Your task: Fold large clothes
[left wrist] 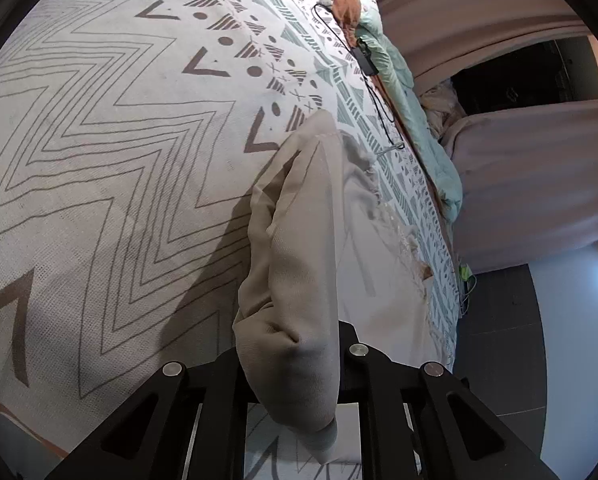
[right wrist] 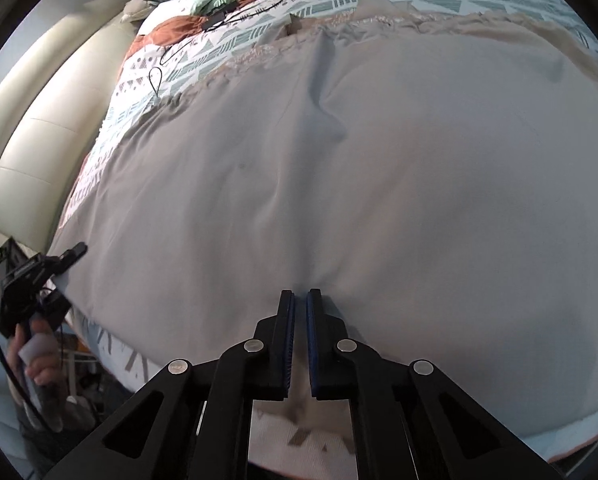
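Now, with the left claw (left wrist: 295, 360) clenched on the beige garment's (right wrist: 339, 180) corner and the right claw (right wrist: 300, 300) pinching its near hem, lift both evenly above the bed (left wrist: 99, 140).

Patterned bed (left wrist: 99, 128) under a spread beige garment (right wrist: 379, 168), black cable (left wrist: 373, 92), mint quilt (left wrist: 415, 120).
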The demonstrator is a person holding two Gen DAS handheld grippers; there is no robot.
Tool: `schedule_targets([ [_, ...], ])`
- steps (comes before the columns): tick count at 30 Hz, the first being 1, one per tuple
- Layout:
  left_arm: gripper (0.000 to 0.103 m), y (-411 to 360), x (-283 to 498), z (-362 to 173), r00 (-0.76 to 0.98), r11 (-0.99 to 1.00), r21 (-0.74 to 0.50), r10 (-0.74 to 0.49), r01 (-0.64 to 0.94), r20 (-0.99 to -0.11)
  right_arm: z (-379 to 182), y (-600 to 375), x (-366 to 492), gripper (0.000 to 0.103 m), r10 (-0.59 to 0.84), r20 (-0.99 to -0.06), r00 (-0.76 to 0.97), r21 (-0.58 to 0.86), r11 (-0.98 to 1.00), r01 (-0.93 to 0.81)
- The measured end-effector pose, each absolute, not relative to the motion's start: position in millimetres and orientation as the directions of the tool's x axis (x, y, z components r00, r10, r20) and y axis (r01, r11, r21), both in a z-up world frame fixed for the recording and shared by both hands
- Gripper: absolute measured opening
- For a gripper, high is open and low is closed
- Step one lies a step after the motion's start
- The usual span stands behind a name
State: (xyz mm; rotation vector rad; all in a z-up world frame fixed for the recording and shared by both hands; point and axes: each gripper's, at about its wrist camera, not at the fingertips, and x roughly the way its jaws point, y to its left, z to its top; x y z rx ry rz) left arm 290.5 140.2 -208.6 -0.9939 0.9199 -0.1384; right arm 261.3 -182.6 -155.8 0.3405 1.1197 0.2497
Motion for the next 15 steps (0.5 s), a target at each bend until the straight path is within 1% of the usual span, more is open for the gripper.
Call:
schedule_targets([
  [8,0.011,134.4,298.8,-188.2,0.659,0.511,-0.827,-0.542,-0.234,-0.521,-150.0,-180.9,314.9,0.004,0.311,-0.85,0.425,0.33,0.943,-0.029],
  [11,0.01,133.4,301.6,-181.9,0.678,0.457,-0.866,-0.573,-0.203,-0.46,-146.9,-181.5,337.4,0.004,0.303,-0.852,0.426,0.325,0.946,-0.023],
  [15,0.009,128.5,306.5,-167.9,0.686,0.433,-0.886,-0.595,-0.165,-0.419,-145.4,-185.5,367.8,0.003,0.312,-0.847,0.43,0.343,0.939,-0.005],
])
